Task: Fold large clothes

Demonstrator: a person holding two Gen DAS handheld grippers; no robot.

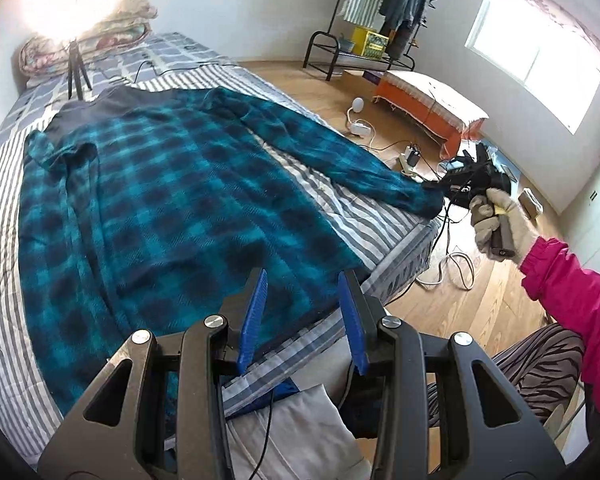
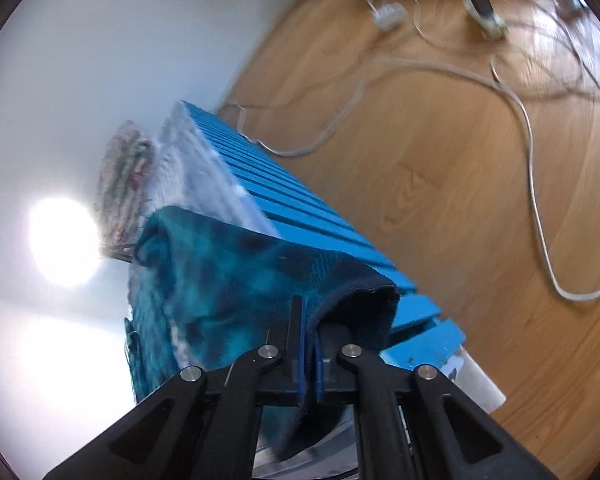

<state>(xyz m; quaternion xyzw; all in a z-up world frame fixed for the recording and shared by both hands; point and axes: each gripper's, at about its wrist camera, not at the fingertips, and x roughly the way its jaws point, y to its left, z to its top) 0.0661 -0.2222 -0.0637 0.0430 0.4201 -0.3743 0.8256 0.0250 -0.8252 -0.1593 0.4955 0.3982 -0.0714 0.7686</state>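
- Lying spread flat on the striped bed (image 1: 8,200), the teal plaid shirt (image 1: 148,200) is seen with one sleeve stretched toward the bed's floor-side edge.
- The sleeve cuff (image 2: 364,300) is clamped between the closed fingers of the right gripper (image 2: 308,356), held by a gloved hand (image 1: 490,216).
- The left gripper (image 1: 302,312) is held released above the shirt hem, nothing between its blue pads (image 1: 254,312).
- White cables (image 2: 540,208) are seen on the wooden floor (image 2: 420,168).

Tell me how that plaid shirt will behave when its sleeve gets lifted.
Likely floppy: the shirt lies flat on the bed, and its cuff sags around the shut right gripper. Probably it will trail and drag rather than lift as one piece. The fuzzy fabric looks unlikely to slip.
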